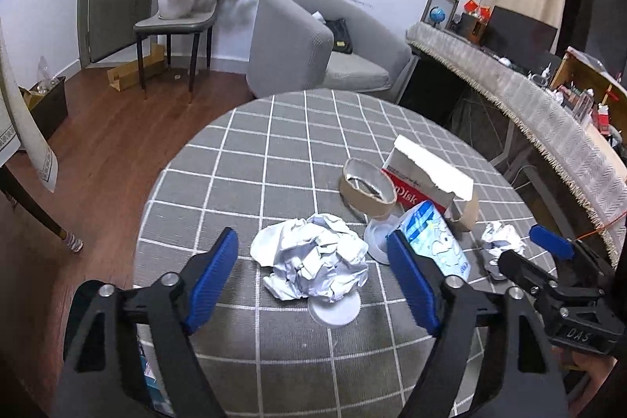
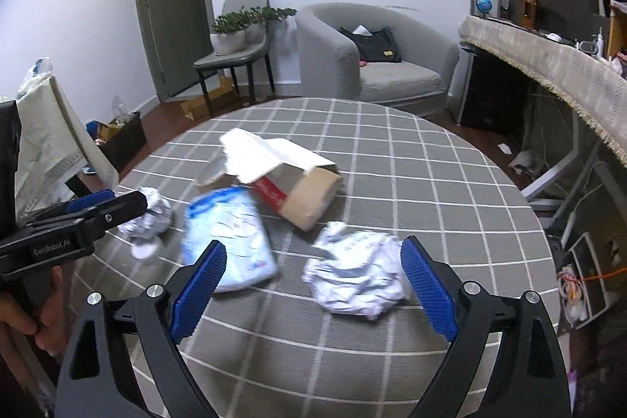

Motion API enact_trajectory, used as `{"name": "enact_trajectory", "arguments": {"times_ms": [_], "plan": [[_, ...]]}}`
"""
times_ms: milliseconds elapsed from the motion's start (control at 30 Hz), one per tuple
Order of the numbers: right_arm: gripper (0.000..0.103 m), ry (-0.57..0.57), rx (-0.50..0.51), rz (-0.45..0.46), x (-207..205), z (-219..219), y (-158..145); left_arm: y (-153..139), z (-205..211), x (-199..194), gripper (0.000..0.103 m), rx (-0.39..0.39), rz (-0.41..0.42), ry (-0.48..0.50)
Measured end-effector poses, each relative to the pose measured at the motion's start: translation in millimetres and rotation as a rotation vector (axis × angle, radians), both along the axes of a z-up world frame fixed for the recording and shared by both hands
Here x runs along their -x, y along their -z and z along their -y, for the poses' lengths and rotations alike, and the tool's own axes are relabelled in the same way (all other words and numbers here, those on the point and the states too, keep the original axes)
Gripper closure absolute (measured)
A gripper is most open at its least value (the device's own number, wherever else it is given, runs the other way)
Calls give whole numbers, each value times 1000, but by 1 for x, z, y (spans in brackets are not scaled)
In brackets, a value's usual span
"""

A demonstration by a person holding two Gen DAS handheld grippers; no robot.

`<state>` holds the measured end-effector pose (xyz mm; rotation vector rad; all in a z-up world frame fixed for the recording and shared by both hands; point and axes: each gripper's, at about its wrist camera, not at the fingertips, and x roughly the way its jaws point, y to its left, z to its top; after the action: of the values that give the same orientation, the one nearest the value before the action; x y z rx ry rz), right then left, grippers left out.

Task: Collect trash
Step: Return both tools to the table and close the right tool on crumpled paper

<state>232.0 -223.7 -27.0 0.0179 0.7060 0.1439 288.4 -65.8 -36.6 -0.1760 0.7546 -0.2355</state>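
A round table with a grey checked cloth [image 1: 250,167] carries the trash. A large crumpled white paper ball [image 1: 313,259] lies between the open fingers of my left gripper [image 1: 313,261]. It shows at the left of the right wrist view [image 2: 147,218]. A second crumpled paper ball [image 2: 358,279] lies between the open fingers of my right gripper [image 2: 313,273]; it shows small in the left wrist view [image 1: 501,239]. A blue and white tissue pack [image 2: 229,241] [image 1: 435,239], a torn white and red cardboard box [image 2: 290,175] [image 1: 427,175] and a brown tape roll [image 1: 368,189] lie in the middle.
White round lids [image 1: 335,312] [image 1: 378,237] lie on the cloth near the large ball. A grey armchair [image 2: 368,53] and a chair holding plants [image 2: 239,38] stand beyond the table. A long covered counter [image 2: 556,65] runs along the right. A bin [image 2: 121,136] sits on the floor at left.
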Motion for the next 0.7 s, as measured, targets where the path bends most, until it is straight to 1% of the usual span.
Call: {"name": "enact_trajectory", "arguments": {"times_ms": [100, 167, 233, 300, 367, 400, 433, 467, 667, 700], "plan": [[12, 14, -6, -30, -6, 12, 5, 5, 3, -5, 33, 0, -21, -4], [12, 18, -8, -57, -10, 17, 9, 6, 4, -7, 34, 8, -25, -8], [12, 14, -21, -84, -13, 21, 13, 7, 4, -9, 39, 17, -28, -10], [12, 1, -44, -93, -15, 22, 14, 9, 3, -11, 39, 17, -33, -12], [12, -3, -53, -102, -17, 22, 14, 10, 2, -12, 42, 20, -36, -14], [12, -5, -53, -108, -18, 21, 15, 9, 3, -11, 45, 21, -34, -15], [12, -7, -52, -112, -18, 22, 16, 8, 2, -11, 50, 21, -26, -17], [12, -9, -50, -118, -19, 21, 16, 6, 2, -10, 51, 22, -18, -19], [12, -4, -23, -136, -20, 18, 18, -5, -6, -3, 53, 65, 29, -28], [17, 0, -20, -142, -22, 18, 19, -8, -9, -1, 53, 77, 42, -28]]}}
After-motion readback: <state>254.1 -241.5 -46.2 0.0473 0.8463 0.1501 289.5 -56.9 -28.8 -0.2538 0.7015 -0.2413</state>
